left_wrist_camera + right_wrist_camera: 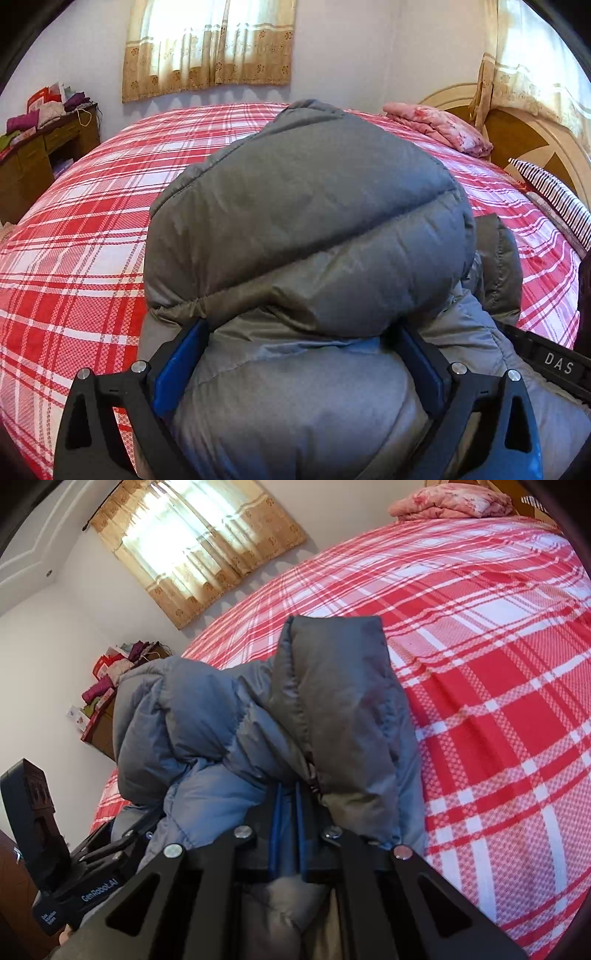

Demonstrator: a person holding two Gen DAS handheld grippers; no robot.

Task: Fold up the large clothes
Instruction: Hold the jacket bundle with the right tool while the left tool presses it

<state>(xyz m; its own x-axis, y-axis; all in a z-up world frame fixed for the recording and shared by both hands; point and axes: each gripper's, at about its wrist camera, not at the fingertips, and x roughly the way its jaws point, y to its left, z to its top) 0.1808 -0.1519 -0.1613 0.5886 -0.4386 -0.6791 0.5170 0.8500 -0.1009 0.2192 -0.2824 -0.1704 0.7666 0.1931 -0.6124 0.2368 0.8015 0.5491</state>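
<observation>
A puffy grey down jacket [306,221] lies bundled on the red plaid bed [85,240], near its front edge. My left gripper [301,328] stands wide, with a thick bulge of the jacket filling the space between its blue pads [181,362]. In the right wrist view the jacket [332,709] is heaped in front, one padded flap standing up. My right gripper [290,794] is shut, its blue pads nearly together, pinching a fold of the jacket whose cloth hides the tips. The left gripper's black body [107,845] shows low on the left there.
A folded pink blanket [439,127] and a striped pillow [554,195] lie by the wooden headboard [524,136]. A desk piled with clothes [40,140] stands beyond the bed's left side. Curtained windows [207,48] are behind. Plaid sheet [498,701] spreads to the right.
</observation>
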